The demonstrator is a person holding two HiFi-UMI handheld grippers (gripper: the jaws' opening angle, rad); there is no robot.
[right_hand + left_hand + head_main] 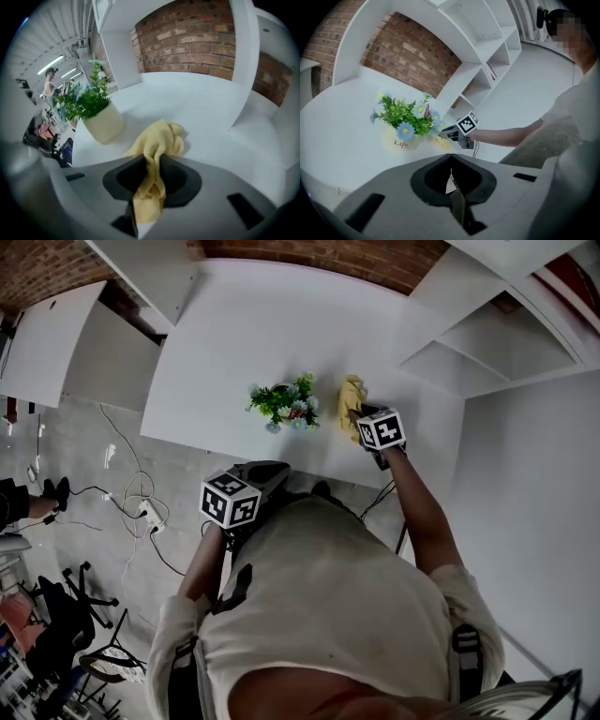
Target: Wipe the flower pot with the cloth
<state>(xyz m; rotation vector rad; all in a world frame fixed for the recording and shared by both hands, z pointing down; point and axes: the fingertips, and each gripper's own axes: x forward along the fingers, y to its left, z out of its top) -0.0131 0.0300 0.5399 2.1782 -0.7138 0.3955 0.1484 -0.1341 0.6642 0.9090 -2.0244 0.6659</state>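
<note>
White bench (pixel 234 324) fills the upper middle of the head view, with a brick wall (pixel 309 254) and white shelves (pixel 487 343) at the top and upper right. Near the bench's lower edge stands the flower pot (pixel 284 409), small, cream and upright, with green leaves and pale blue and yellow flowers. In the left gripper view its side bears dark lettering that seems to read "Life". Just right of the pot lies a crumpled yellow cloth (pixel 351 395), close beside it but apart from it in the right gripper view. The right tool (pixel 150 161) is clenched on a fold of that cloth, and the rest of the cloth is bunched on the bench ahead of the jaws. The left tool (pixel 450 164), below the bench's edge in the head view, has its jaws pressed together with nothing between them, well apart from the pot.
</note>
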